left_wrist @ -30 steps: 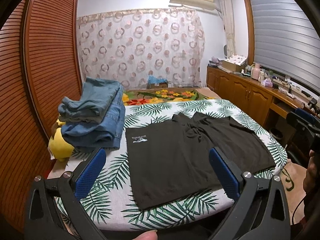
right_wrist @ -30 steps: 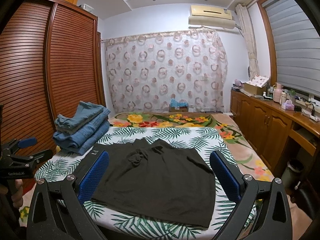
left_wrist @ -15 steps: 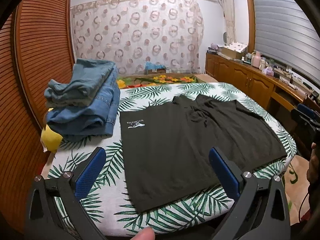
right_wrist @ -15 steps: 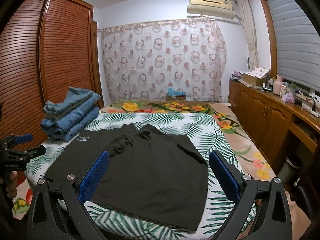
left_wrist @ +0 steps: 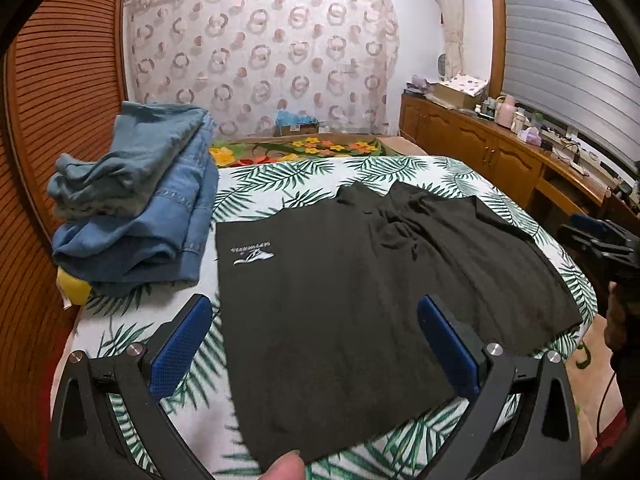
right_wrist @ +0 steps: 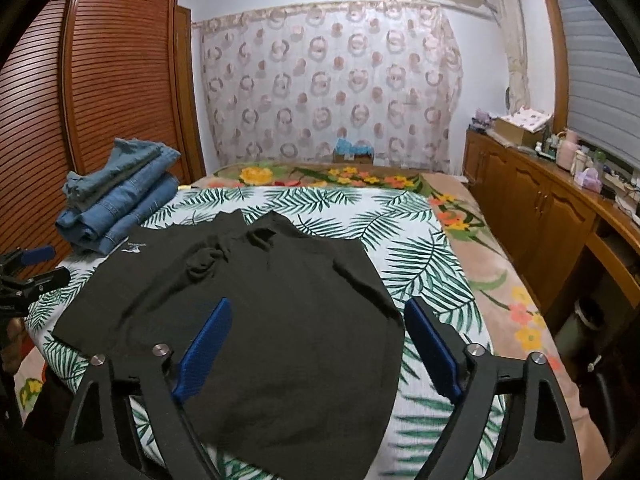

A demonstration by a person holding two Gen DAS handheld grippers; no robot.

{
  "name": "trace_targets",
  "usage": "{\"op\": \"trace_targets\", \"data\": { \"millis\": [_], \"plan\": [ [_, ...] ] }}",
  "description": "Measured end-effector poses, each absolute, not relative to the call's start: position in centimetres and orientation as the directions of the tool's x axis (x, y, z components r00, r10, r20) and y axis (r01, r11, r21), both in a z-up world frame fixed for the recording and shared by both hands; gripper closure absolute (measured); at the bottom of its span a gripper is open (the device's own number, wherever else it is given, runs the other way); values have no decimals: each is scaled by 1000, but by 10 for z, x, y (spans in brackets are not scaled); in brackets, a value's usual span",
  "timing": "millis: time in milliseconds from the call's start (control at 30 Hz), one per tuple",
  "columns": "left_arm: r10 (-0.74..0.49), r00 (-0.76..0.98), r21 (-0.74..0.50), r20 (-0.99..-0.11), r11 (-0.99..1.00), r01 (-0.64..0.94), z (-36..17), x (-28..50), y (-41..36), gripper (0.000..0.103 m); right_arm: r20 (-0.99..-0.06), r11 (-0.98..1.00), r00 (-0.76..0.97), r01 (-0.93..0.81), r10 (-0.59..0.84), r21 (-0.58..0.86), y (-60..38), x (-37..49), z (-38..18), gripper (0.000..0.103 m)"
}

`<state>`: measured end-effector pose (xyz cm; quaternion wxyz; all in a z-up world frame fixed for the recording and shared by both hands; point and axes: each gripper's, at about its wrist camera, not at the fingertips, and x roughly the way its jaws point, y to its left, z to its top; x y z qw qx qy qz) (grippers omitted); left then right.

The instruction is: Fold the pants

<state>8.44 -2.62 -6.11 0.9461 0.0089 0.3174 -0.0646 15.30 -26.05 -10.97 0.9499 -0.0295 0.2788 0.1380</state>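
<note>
Dark shorts (left_wrist: 340, 288) (right_wrist: 256, 304) with a small white logo lie spread flat on a bed with a palm-leaf sheet (left_wrist: 280, 176). My left gripper (left_wrist: 316, 336) hovers over the shorts' near left hem, jaws wide open, nothing between its blue pads. My right gripper (right_wrist: 320, 340) hovers over the near right hem corner. Its jaws are closing but still stand apart, and the pads do not press the cloth. Each gripper shows at the edge of the other's view: the left gripper (right_wrist: 28, 276) and the right gripper (left_wrist: 600, 236).
A stack of folded blue jeans (left_wrist: 136, 200) (right_wrist: 116, 200) sits at the bed's far left beside a slatted wooden wardrobe (right_wrist: 112, 72). A yellow item (left_wrist: 74, 288) peeks from under it. A wooden cabinet (right_wrist: 540, 208) with bottles runs along the right wall.
Both grippers have moved forward and down toward the shorts, which now look larger. The right gripper's jaws have narrowed. The left gripper's jaws stay wide.
</note>
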Motion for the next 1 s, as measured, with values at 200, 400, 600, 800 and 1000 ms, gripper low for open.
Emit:
{"op": "trace_targets", "data": {
  "millis": [200,400,600,800,1000],
  "plan": [
    [-134,753,-42,-644,989,140,-74,103,-28,0,-619,948,745,-318,249,-2,-260,187,-108,45],
    [-124,705,-33,-698,989,141,-95,111,-28,0,-703,931,665,-366,252,-12,-257,214,-102,60],
    [-122,677,-40,-726,990,135,-107,113,-24,0,-753,928,624,-370,209,-49,-248,232,-96,71],
    [-124,655,-43,-746,990,138,-116,116,-24,0,-768,917,605,-393,208,-61,-237,237,-92,76],
    [-161,639,-78,-752,985,157,-118,116,-22,0,-786,922,601,-371,145,-114,-238,230,-87,90]
  ]
}}
